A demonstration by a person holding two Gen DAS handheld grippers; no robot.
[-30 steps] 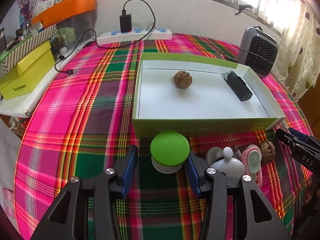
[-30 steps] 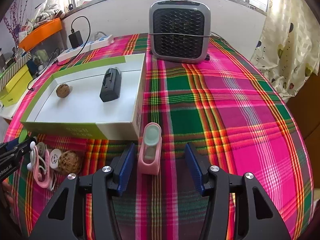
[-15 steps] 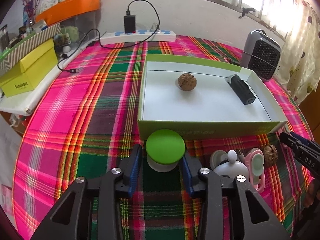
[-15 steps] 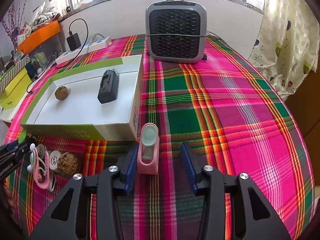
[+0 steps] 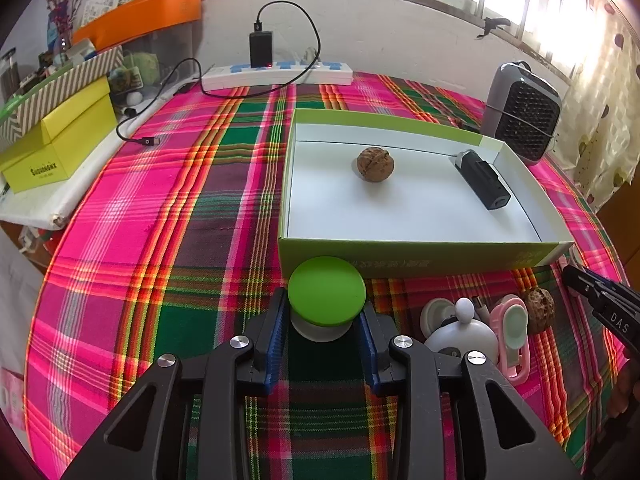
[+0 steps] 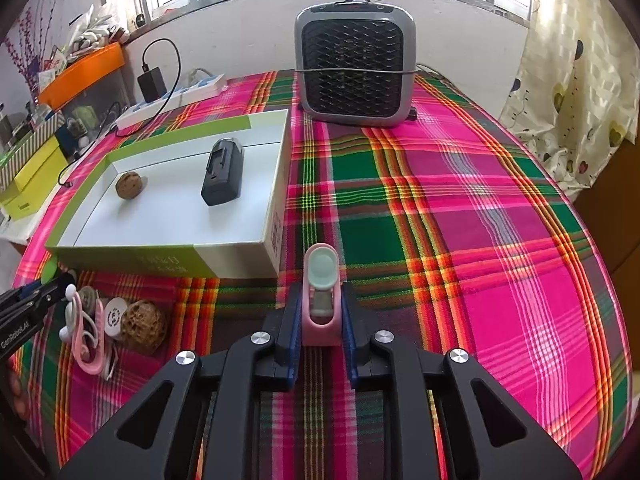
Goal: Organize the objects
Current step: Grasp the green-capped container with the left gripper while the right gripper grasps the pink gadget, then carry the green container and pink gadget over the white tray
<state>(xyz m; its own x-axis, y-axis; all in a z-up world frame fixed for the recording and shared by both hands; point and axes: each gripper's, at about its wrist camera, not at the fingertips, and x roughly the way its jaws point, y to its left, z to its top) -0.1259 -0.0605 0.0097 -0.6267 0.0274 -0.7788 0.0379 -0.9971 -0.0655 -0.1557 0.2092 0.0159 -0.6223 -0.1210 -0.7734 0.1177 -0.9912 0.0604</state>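
Note:
My left gripper (image 5: 323, 322) is shut on a round white jar with a green lid (image 5: 327, 292), just in front of the green-and-white box (image 5: 420, 256). The box holds a walnut (image 5: 375, 164) and a black device (image 5: 482, 180). My right gripper (image 6: 320, 312) is shut on a pink clip with a mint pad (image 6: 321, 292), at the box's near right corner (image 6: 240, 260). A second walnut (image 5: 539, 310), a second pink clip (image 5: 514, 336) and small white items (image 5: 464, 330) lie on the plaid cloth between the grippers.
A grey heater (image 6: 354, 68) stands at the back right. A power strip with charger and cable (image 5: 276, 70) lies at the back. A yellow box (image 5: 60, 144) and an orange bin (image 5: 140, 16) sit at the left edge.
Both grippers have closed: the left onto the green-lidded jar, the right onto the pink clip. Both views have shifted slightly as the grippers moved.

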